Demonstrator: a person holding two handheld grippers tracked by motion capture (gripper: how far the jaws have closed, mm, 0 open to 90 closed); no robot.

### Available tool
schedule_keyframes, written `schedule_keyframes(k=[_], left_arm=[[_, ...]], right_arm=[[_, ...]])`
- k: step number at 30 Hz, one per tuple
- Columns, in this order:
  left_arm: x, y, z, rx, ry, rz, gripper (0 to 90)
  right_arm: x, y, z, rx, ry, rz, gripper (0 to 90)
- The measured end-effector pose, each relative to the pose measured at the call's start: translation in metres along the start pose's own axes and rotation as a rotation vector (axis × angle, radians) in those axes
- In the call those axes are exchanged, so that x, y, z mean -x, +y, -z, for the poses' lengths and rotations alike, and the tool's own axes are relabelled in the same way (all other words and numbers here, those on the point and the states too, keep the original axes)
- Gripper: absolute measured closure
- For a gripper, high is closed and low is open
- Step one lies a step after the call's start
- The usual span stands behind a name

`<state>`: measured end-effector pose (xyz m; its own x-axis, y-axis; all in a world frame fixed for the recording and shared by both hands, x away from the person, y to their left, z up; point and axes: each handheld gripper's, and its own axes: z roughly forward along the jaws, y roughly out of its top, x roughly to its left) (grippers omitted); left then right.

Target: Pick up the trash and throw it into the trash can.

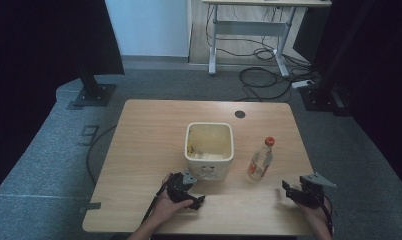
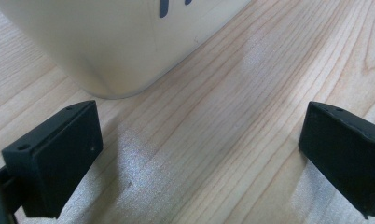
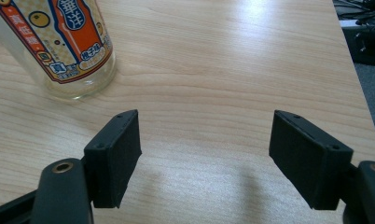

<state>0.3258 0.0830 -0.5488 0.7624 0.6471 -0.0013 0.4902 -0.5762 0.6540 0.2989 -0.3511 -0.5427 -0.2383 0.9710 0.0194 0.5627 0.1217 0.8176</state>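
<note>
A cream square bin (image 1: 209,148) stands mid-table with pale scraps inside; its rounded corner (image 2: 115,46) looms just ahead of my left gripper (image 2: 202,154), which stands open over bare wood. In the high view the left gripper (image 1: 189,192) rests just in front of the bin, held by a hand. A clear bottle (image 1: 261,160) with a red cap and orange label stands upright right of the bin. Its base (image 3: 64,51) sits ahead and left of my right gripper (image 3: 204,154), open with nothing between the jaws. That right gripper (image 1: 304,192) lies near the table's front right corner.
The wooden table (image 1: 154,130) has a dark round grommet (image 1: 240,114) at its far edge. The right table edge (image 3: 358,93) runs close beside the right gripper. Beyond are grey carpet, cables (image 1: 269,75), a desk frame and black stands.
</note>
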Motion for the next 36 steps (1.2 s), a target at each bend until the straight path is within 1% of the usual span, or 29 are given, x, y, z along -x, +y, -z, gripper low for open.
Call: schedule_keyframes(k=[5, 8, 12, 16, 20, 24, 29, 36], left_arm=[[0.0, 0.0, 0.0, -0.001, 0.003, 0.003, 0.0], [0.001, 0.0, 0.0, -0.001, 0.006, 0.006, 0.0], [0.001, 0.0, 0.0, -0.002, 0.008, 0.007, 0.0], [0.001, 0.0, 0.0, -0.002, 0.01, 0.008, 0.0], [0.001, 0.001, 0.0, -0.002, 0.01, 0.01, 0.0], [0.002, 0.001, -0.001, -0.001, 0.01, 0.011, 0.0], [0.002, 0.001, -0.001, -0.002, 0.009, 0.01, 0.0], [0.002, 0.001, -0.001, -0.001, 0.009, 0.008, 0.0]], right_arm=[[-0.004, 0.001, -0.001, 0.001, 0.014, 0.01, 24.8], [-0.009, 0.003, 0.0, 0.004, 0.022, 0.032, 24.8], [-0.012, 0.004, 0.001, 0.008, 0.027, 0.045, 24.8], [-0.012, 0.007, 0.004, 0.025, 0.036, 0.043, 25.0], [-0.011, 0.01, 0.008, 0.047, 0.042, 0.029, 25.9], [-0.012, 0.018, 0.015, 0.079, 0.045, 0.025, 26.3], [-0.019, 0.03, 0.022, 0.115, 0.067, 0.035, 26.7], [-0.028, 0.039, 0.026, 0.124, 0.073, 0.035, 27.1]])
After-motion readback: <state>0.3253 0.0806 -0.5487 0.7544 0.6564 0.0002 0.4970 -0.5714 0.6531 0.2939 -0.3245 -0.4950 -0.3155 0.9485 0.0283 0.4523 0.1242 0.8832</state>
